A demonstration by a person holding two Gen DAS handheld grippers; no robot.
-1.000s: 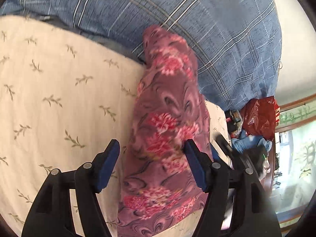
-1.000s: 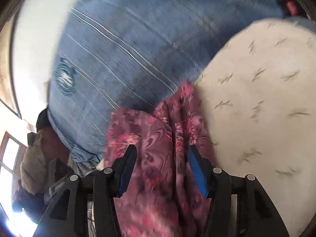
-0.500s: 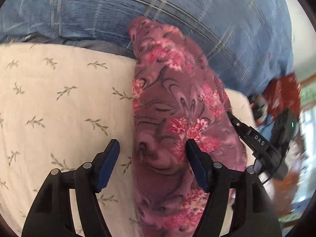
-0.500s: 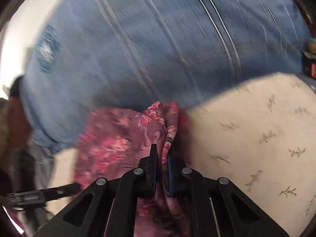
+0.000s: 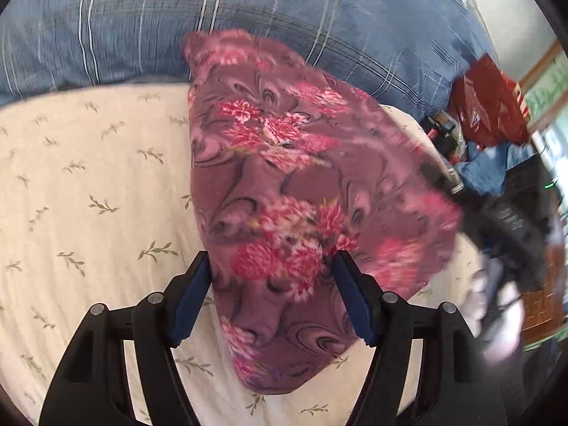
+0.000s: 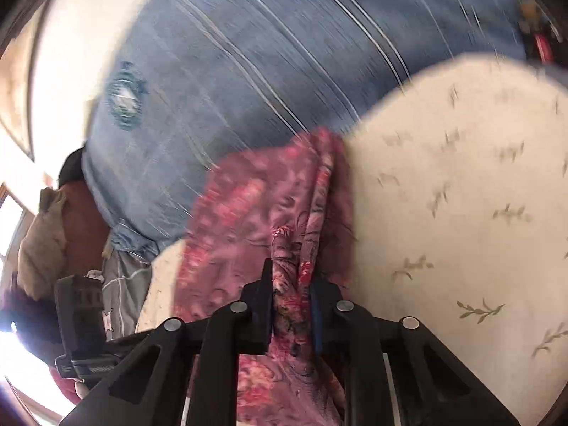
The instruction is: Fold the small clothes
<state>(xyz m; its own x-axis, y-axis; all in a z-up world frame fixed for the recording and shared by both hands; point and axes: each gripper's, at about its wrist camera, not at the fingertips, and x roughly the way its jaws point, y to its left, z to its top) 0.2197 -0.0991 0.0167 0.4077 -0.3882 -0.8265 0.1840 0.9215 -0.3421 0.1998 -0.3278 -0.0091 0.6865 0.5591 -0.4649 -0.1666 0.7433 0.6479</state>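
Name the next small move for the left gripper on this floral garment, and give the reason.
Probably close the left gripper on the floral garment: its jaws stand open astride the cloth, while the right gripper has a bunched fold between its jaws, which are opening.

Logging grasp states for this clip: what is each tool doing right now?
Left tool: open, pads wide apart over the floral garment, not gripping.
Right tool: pinching a bunched fold of the floral garment, jaws easing open.

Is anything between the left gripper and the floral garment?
Nothing visible. The left gripper hangs open directly over the floral garment on the cream sheet, with cloth showing between its fingers.
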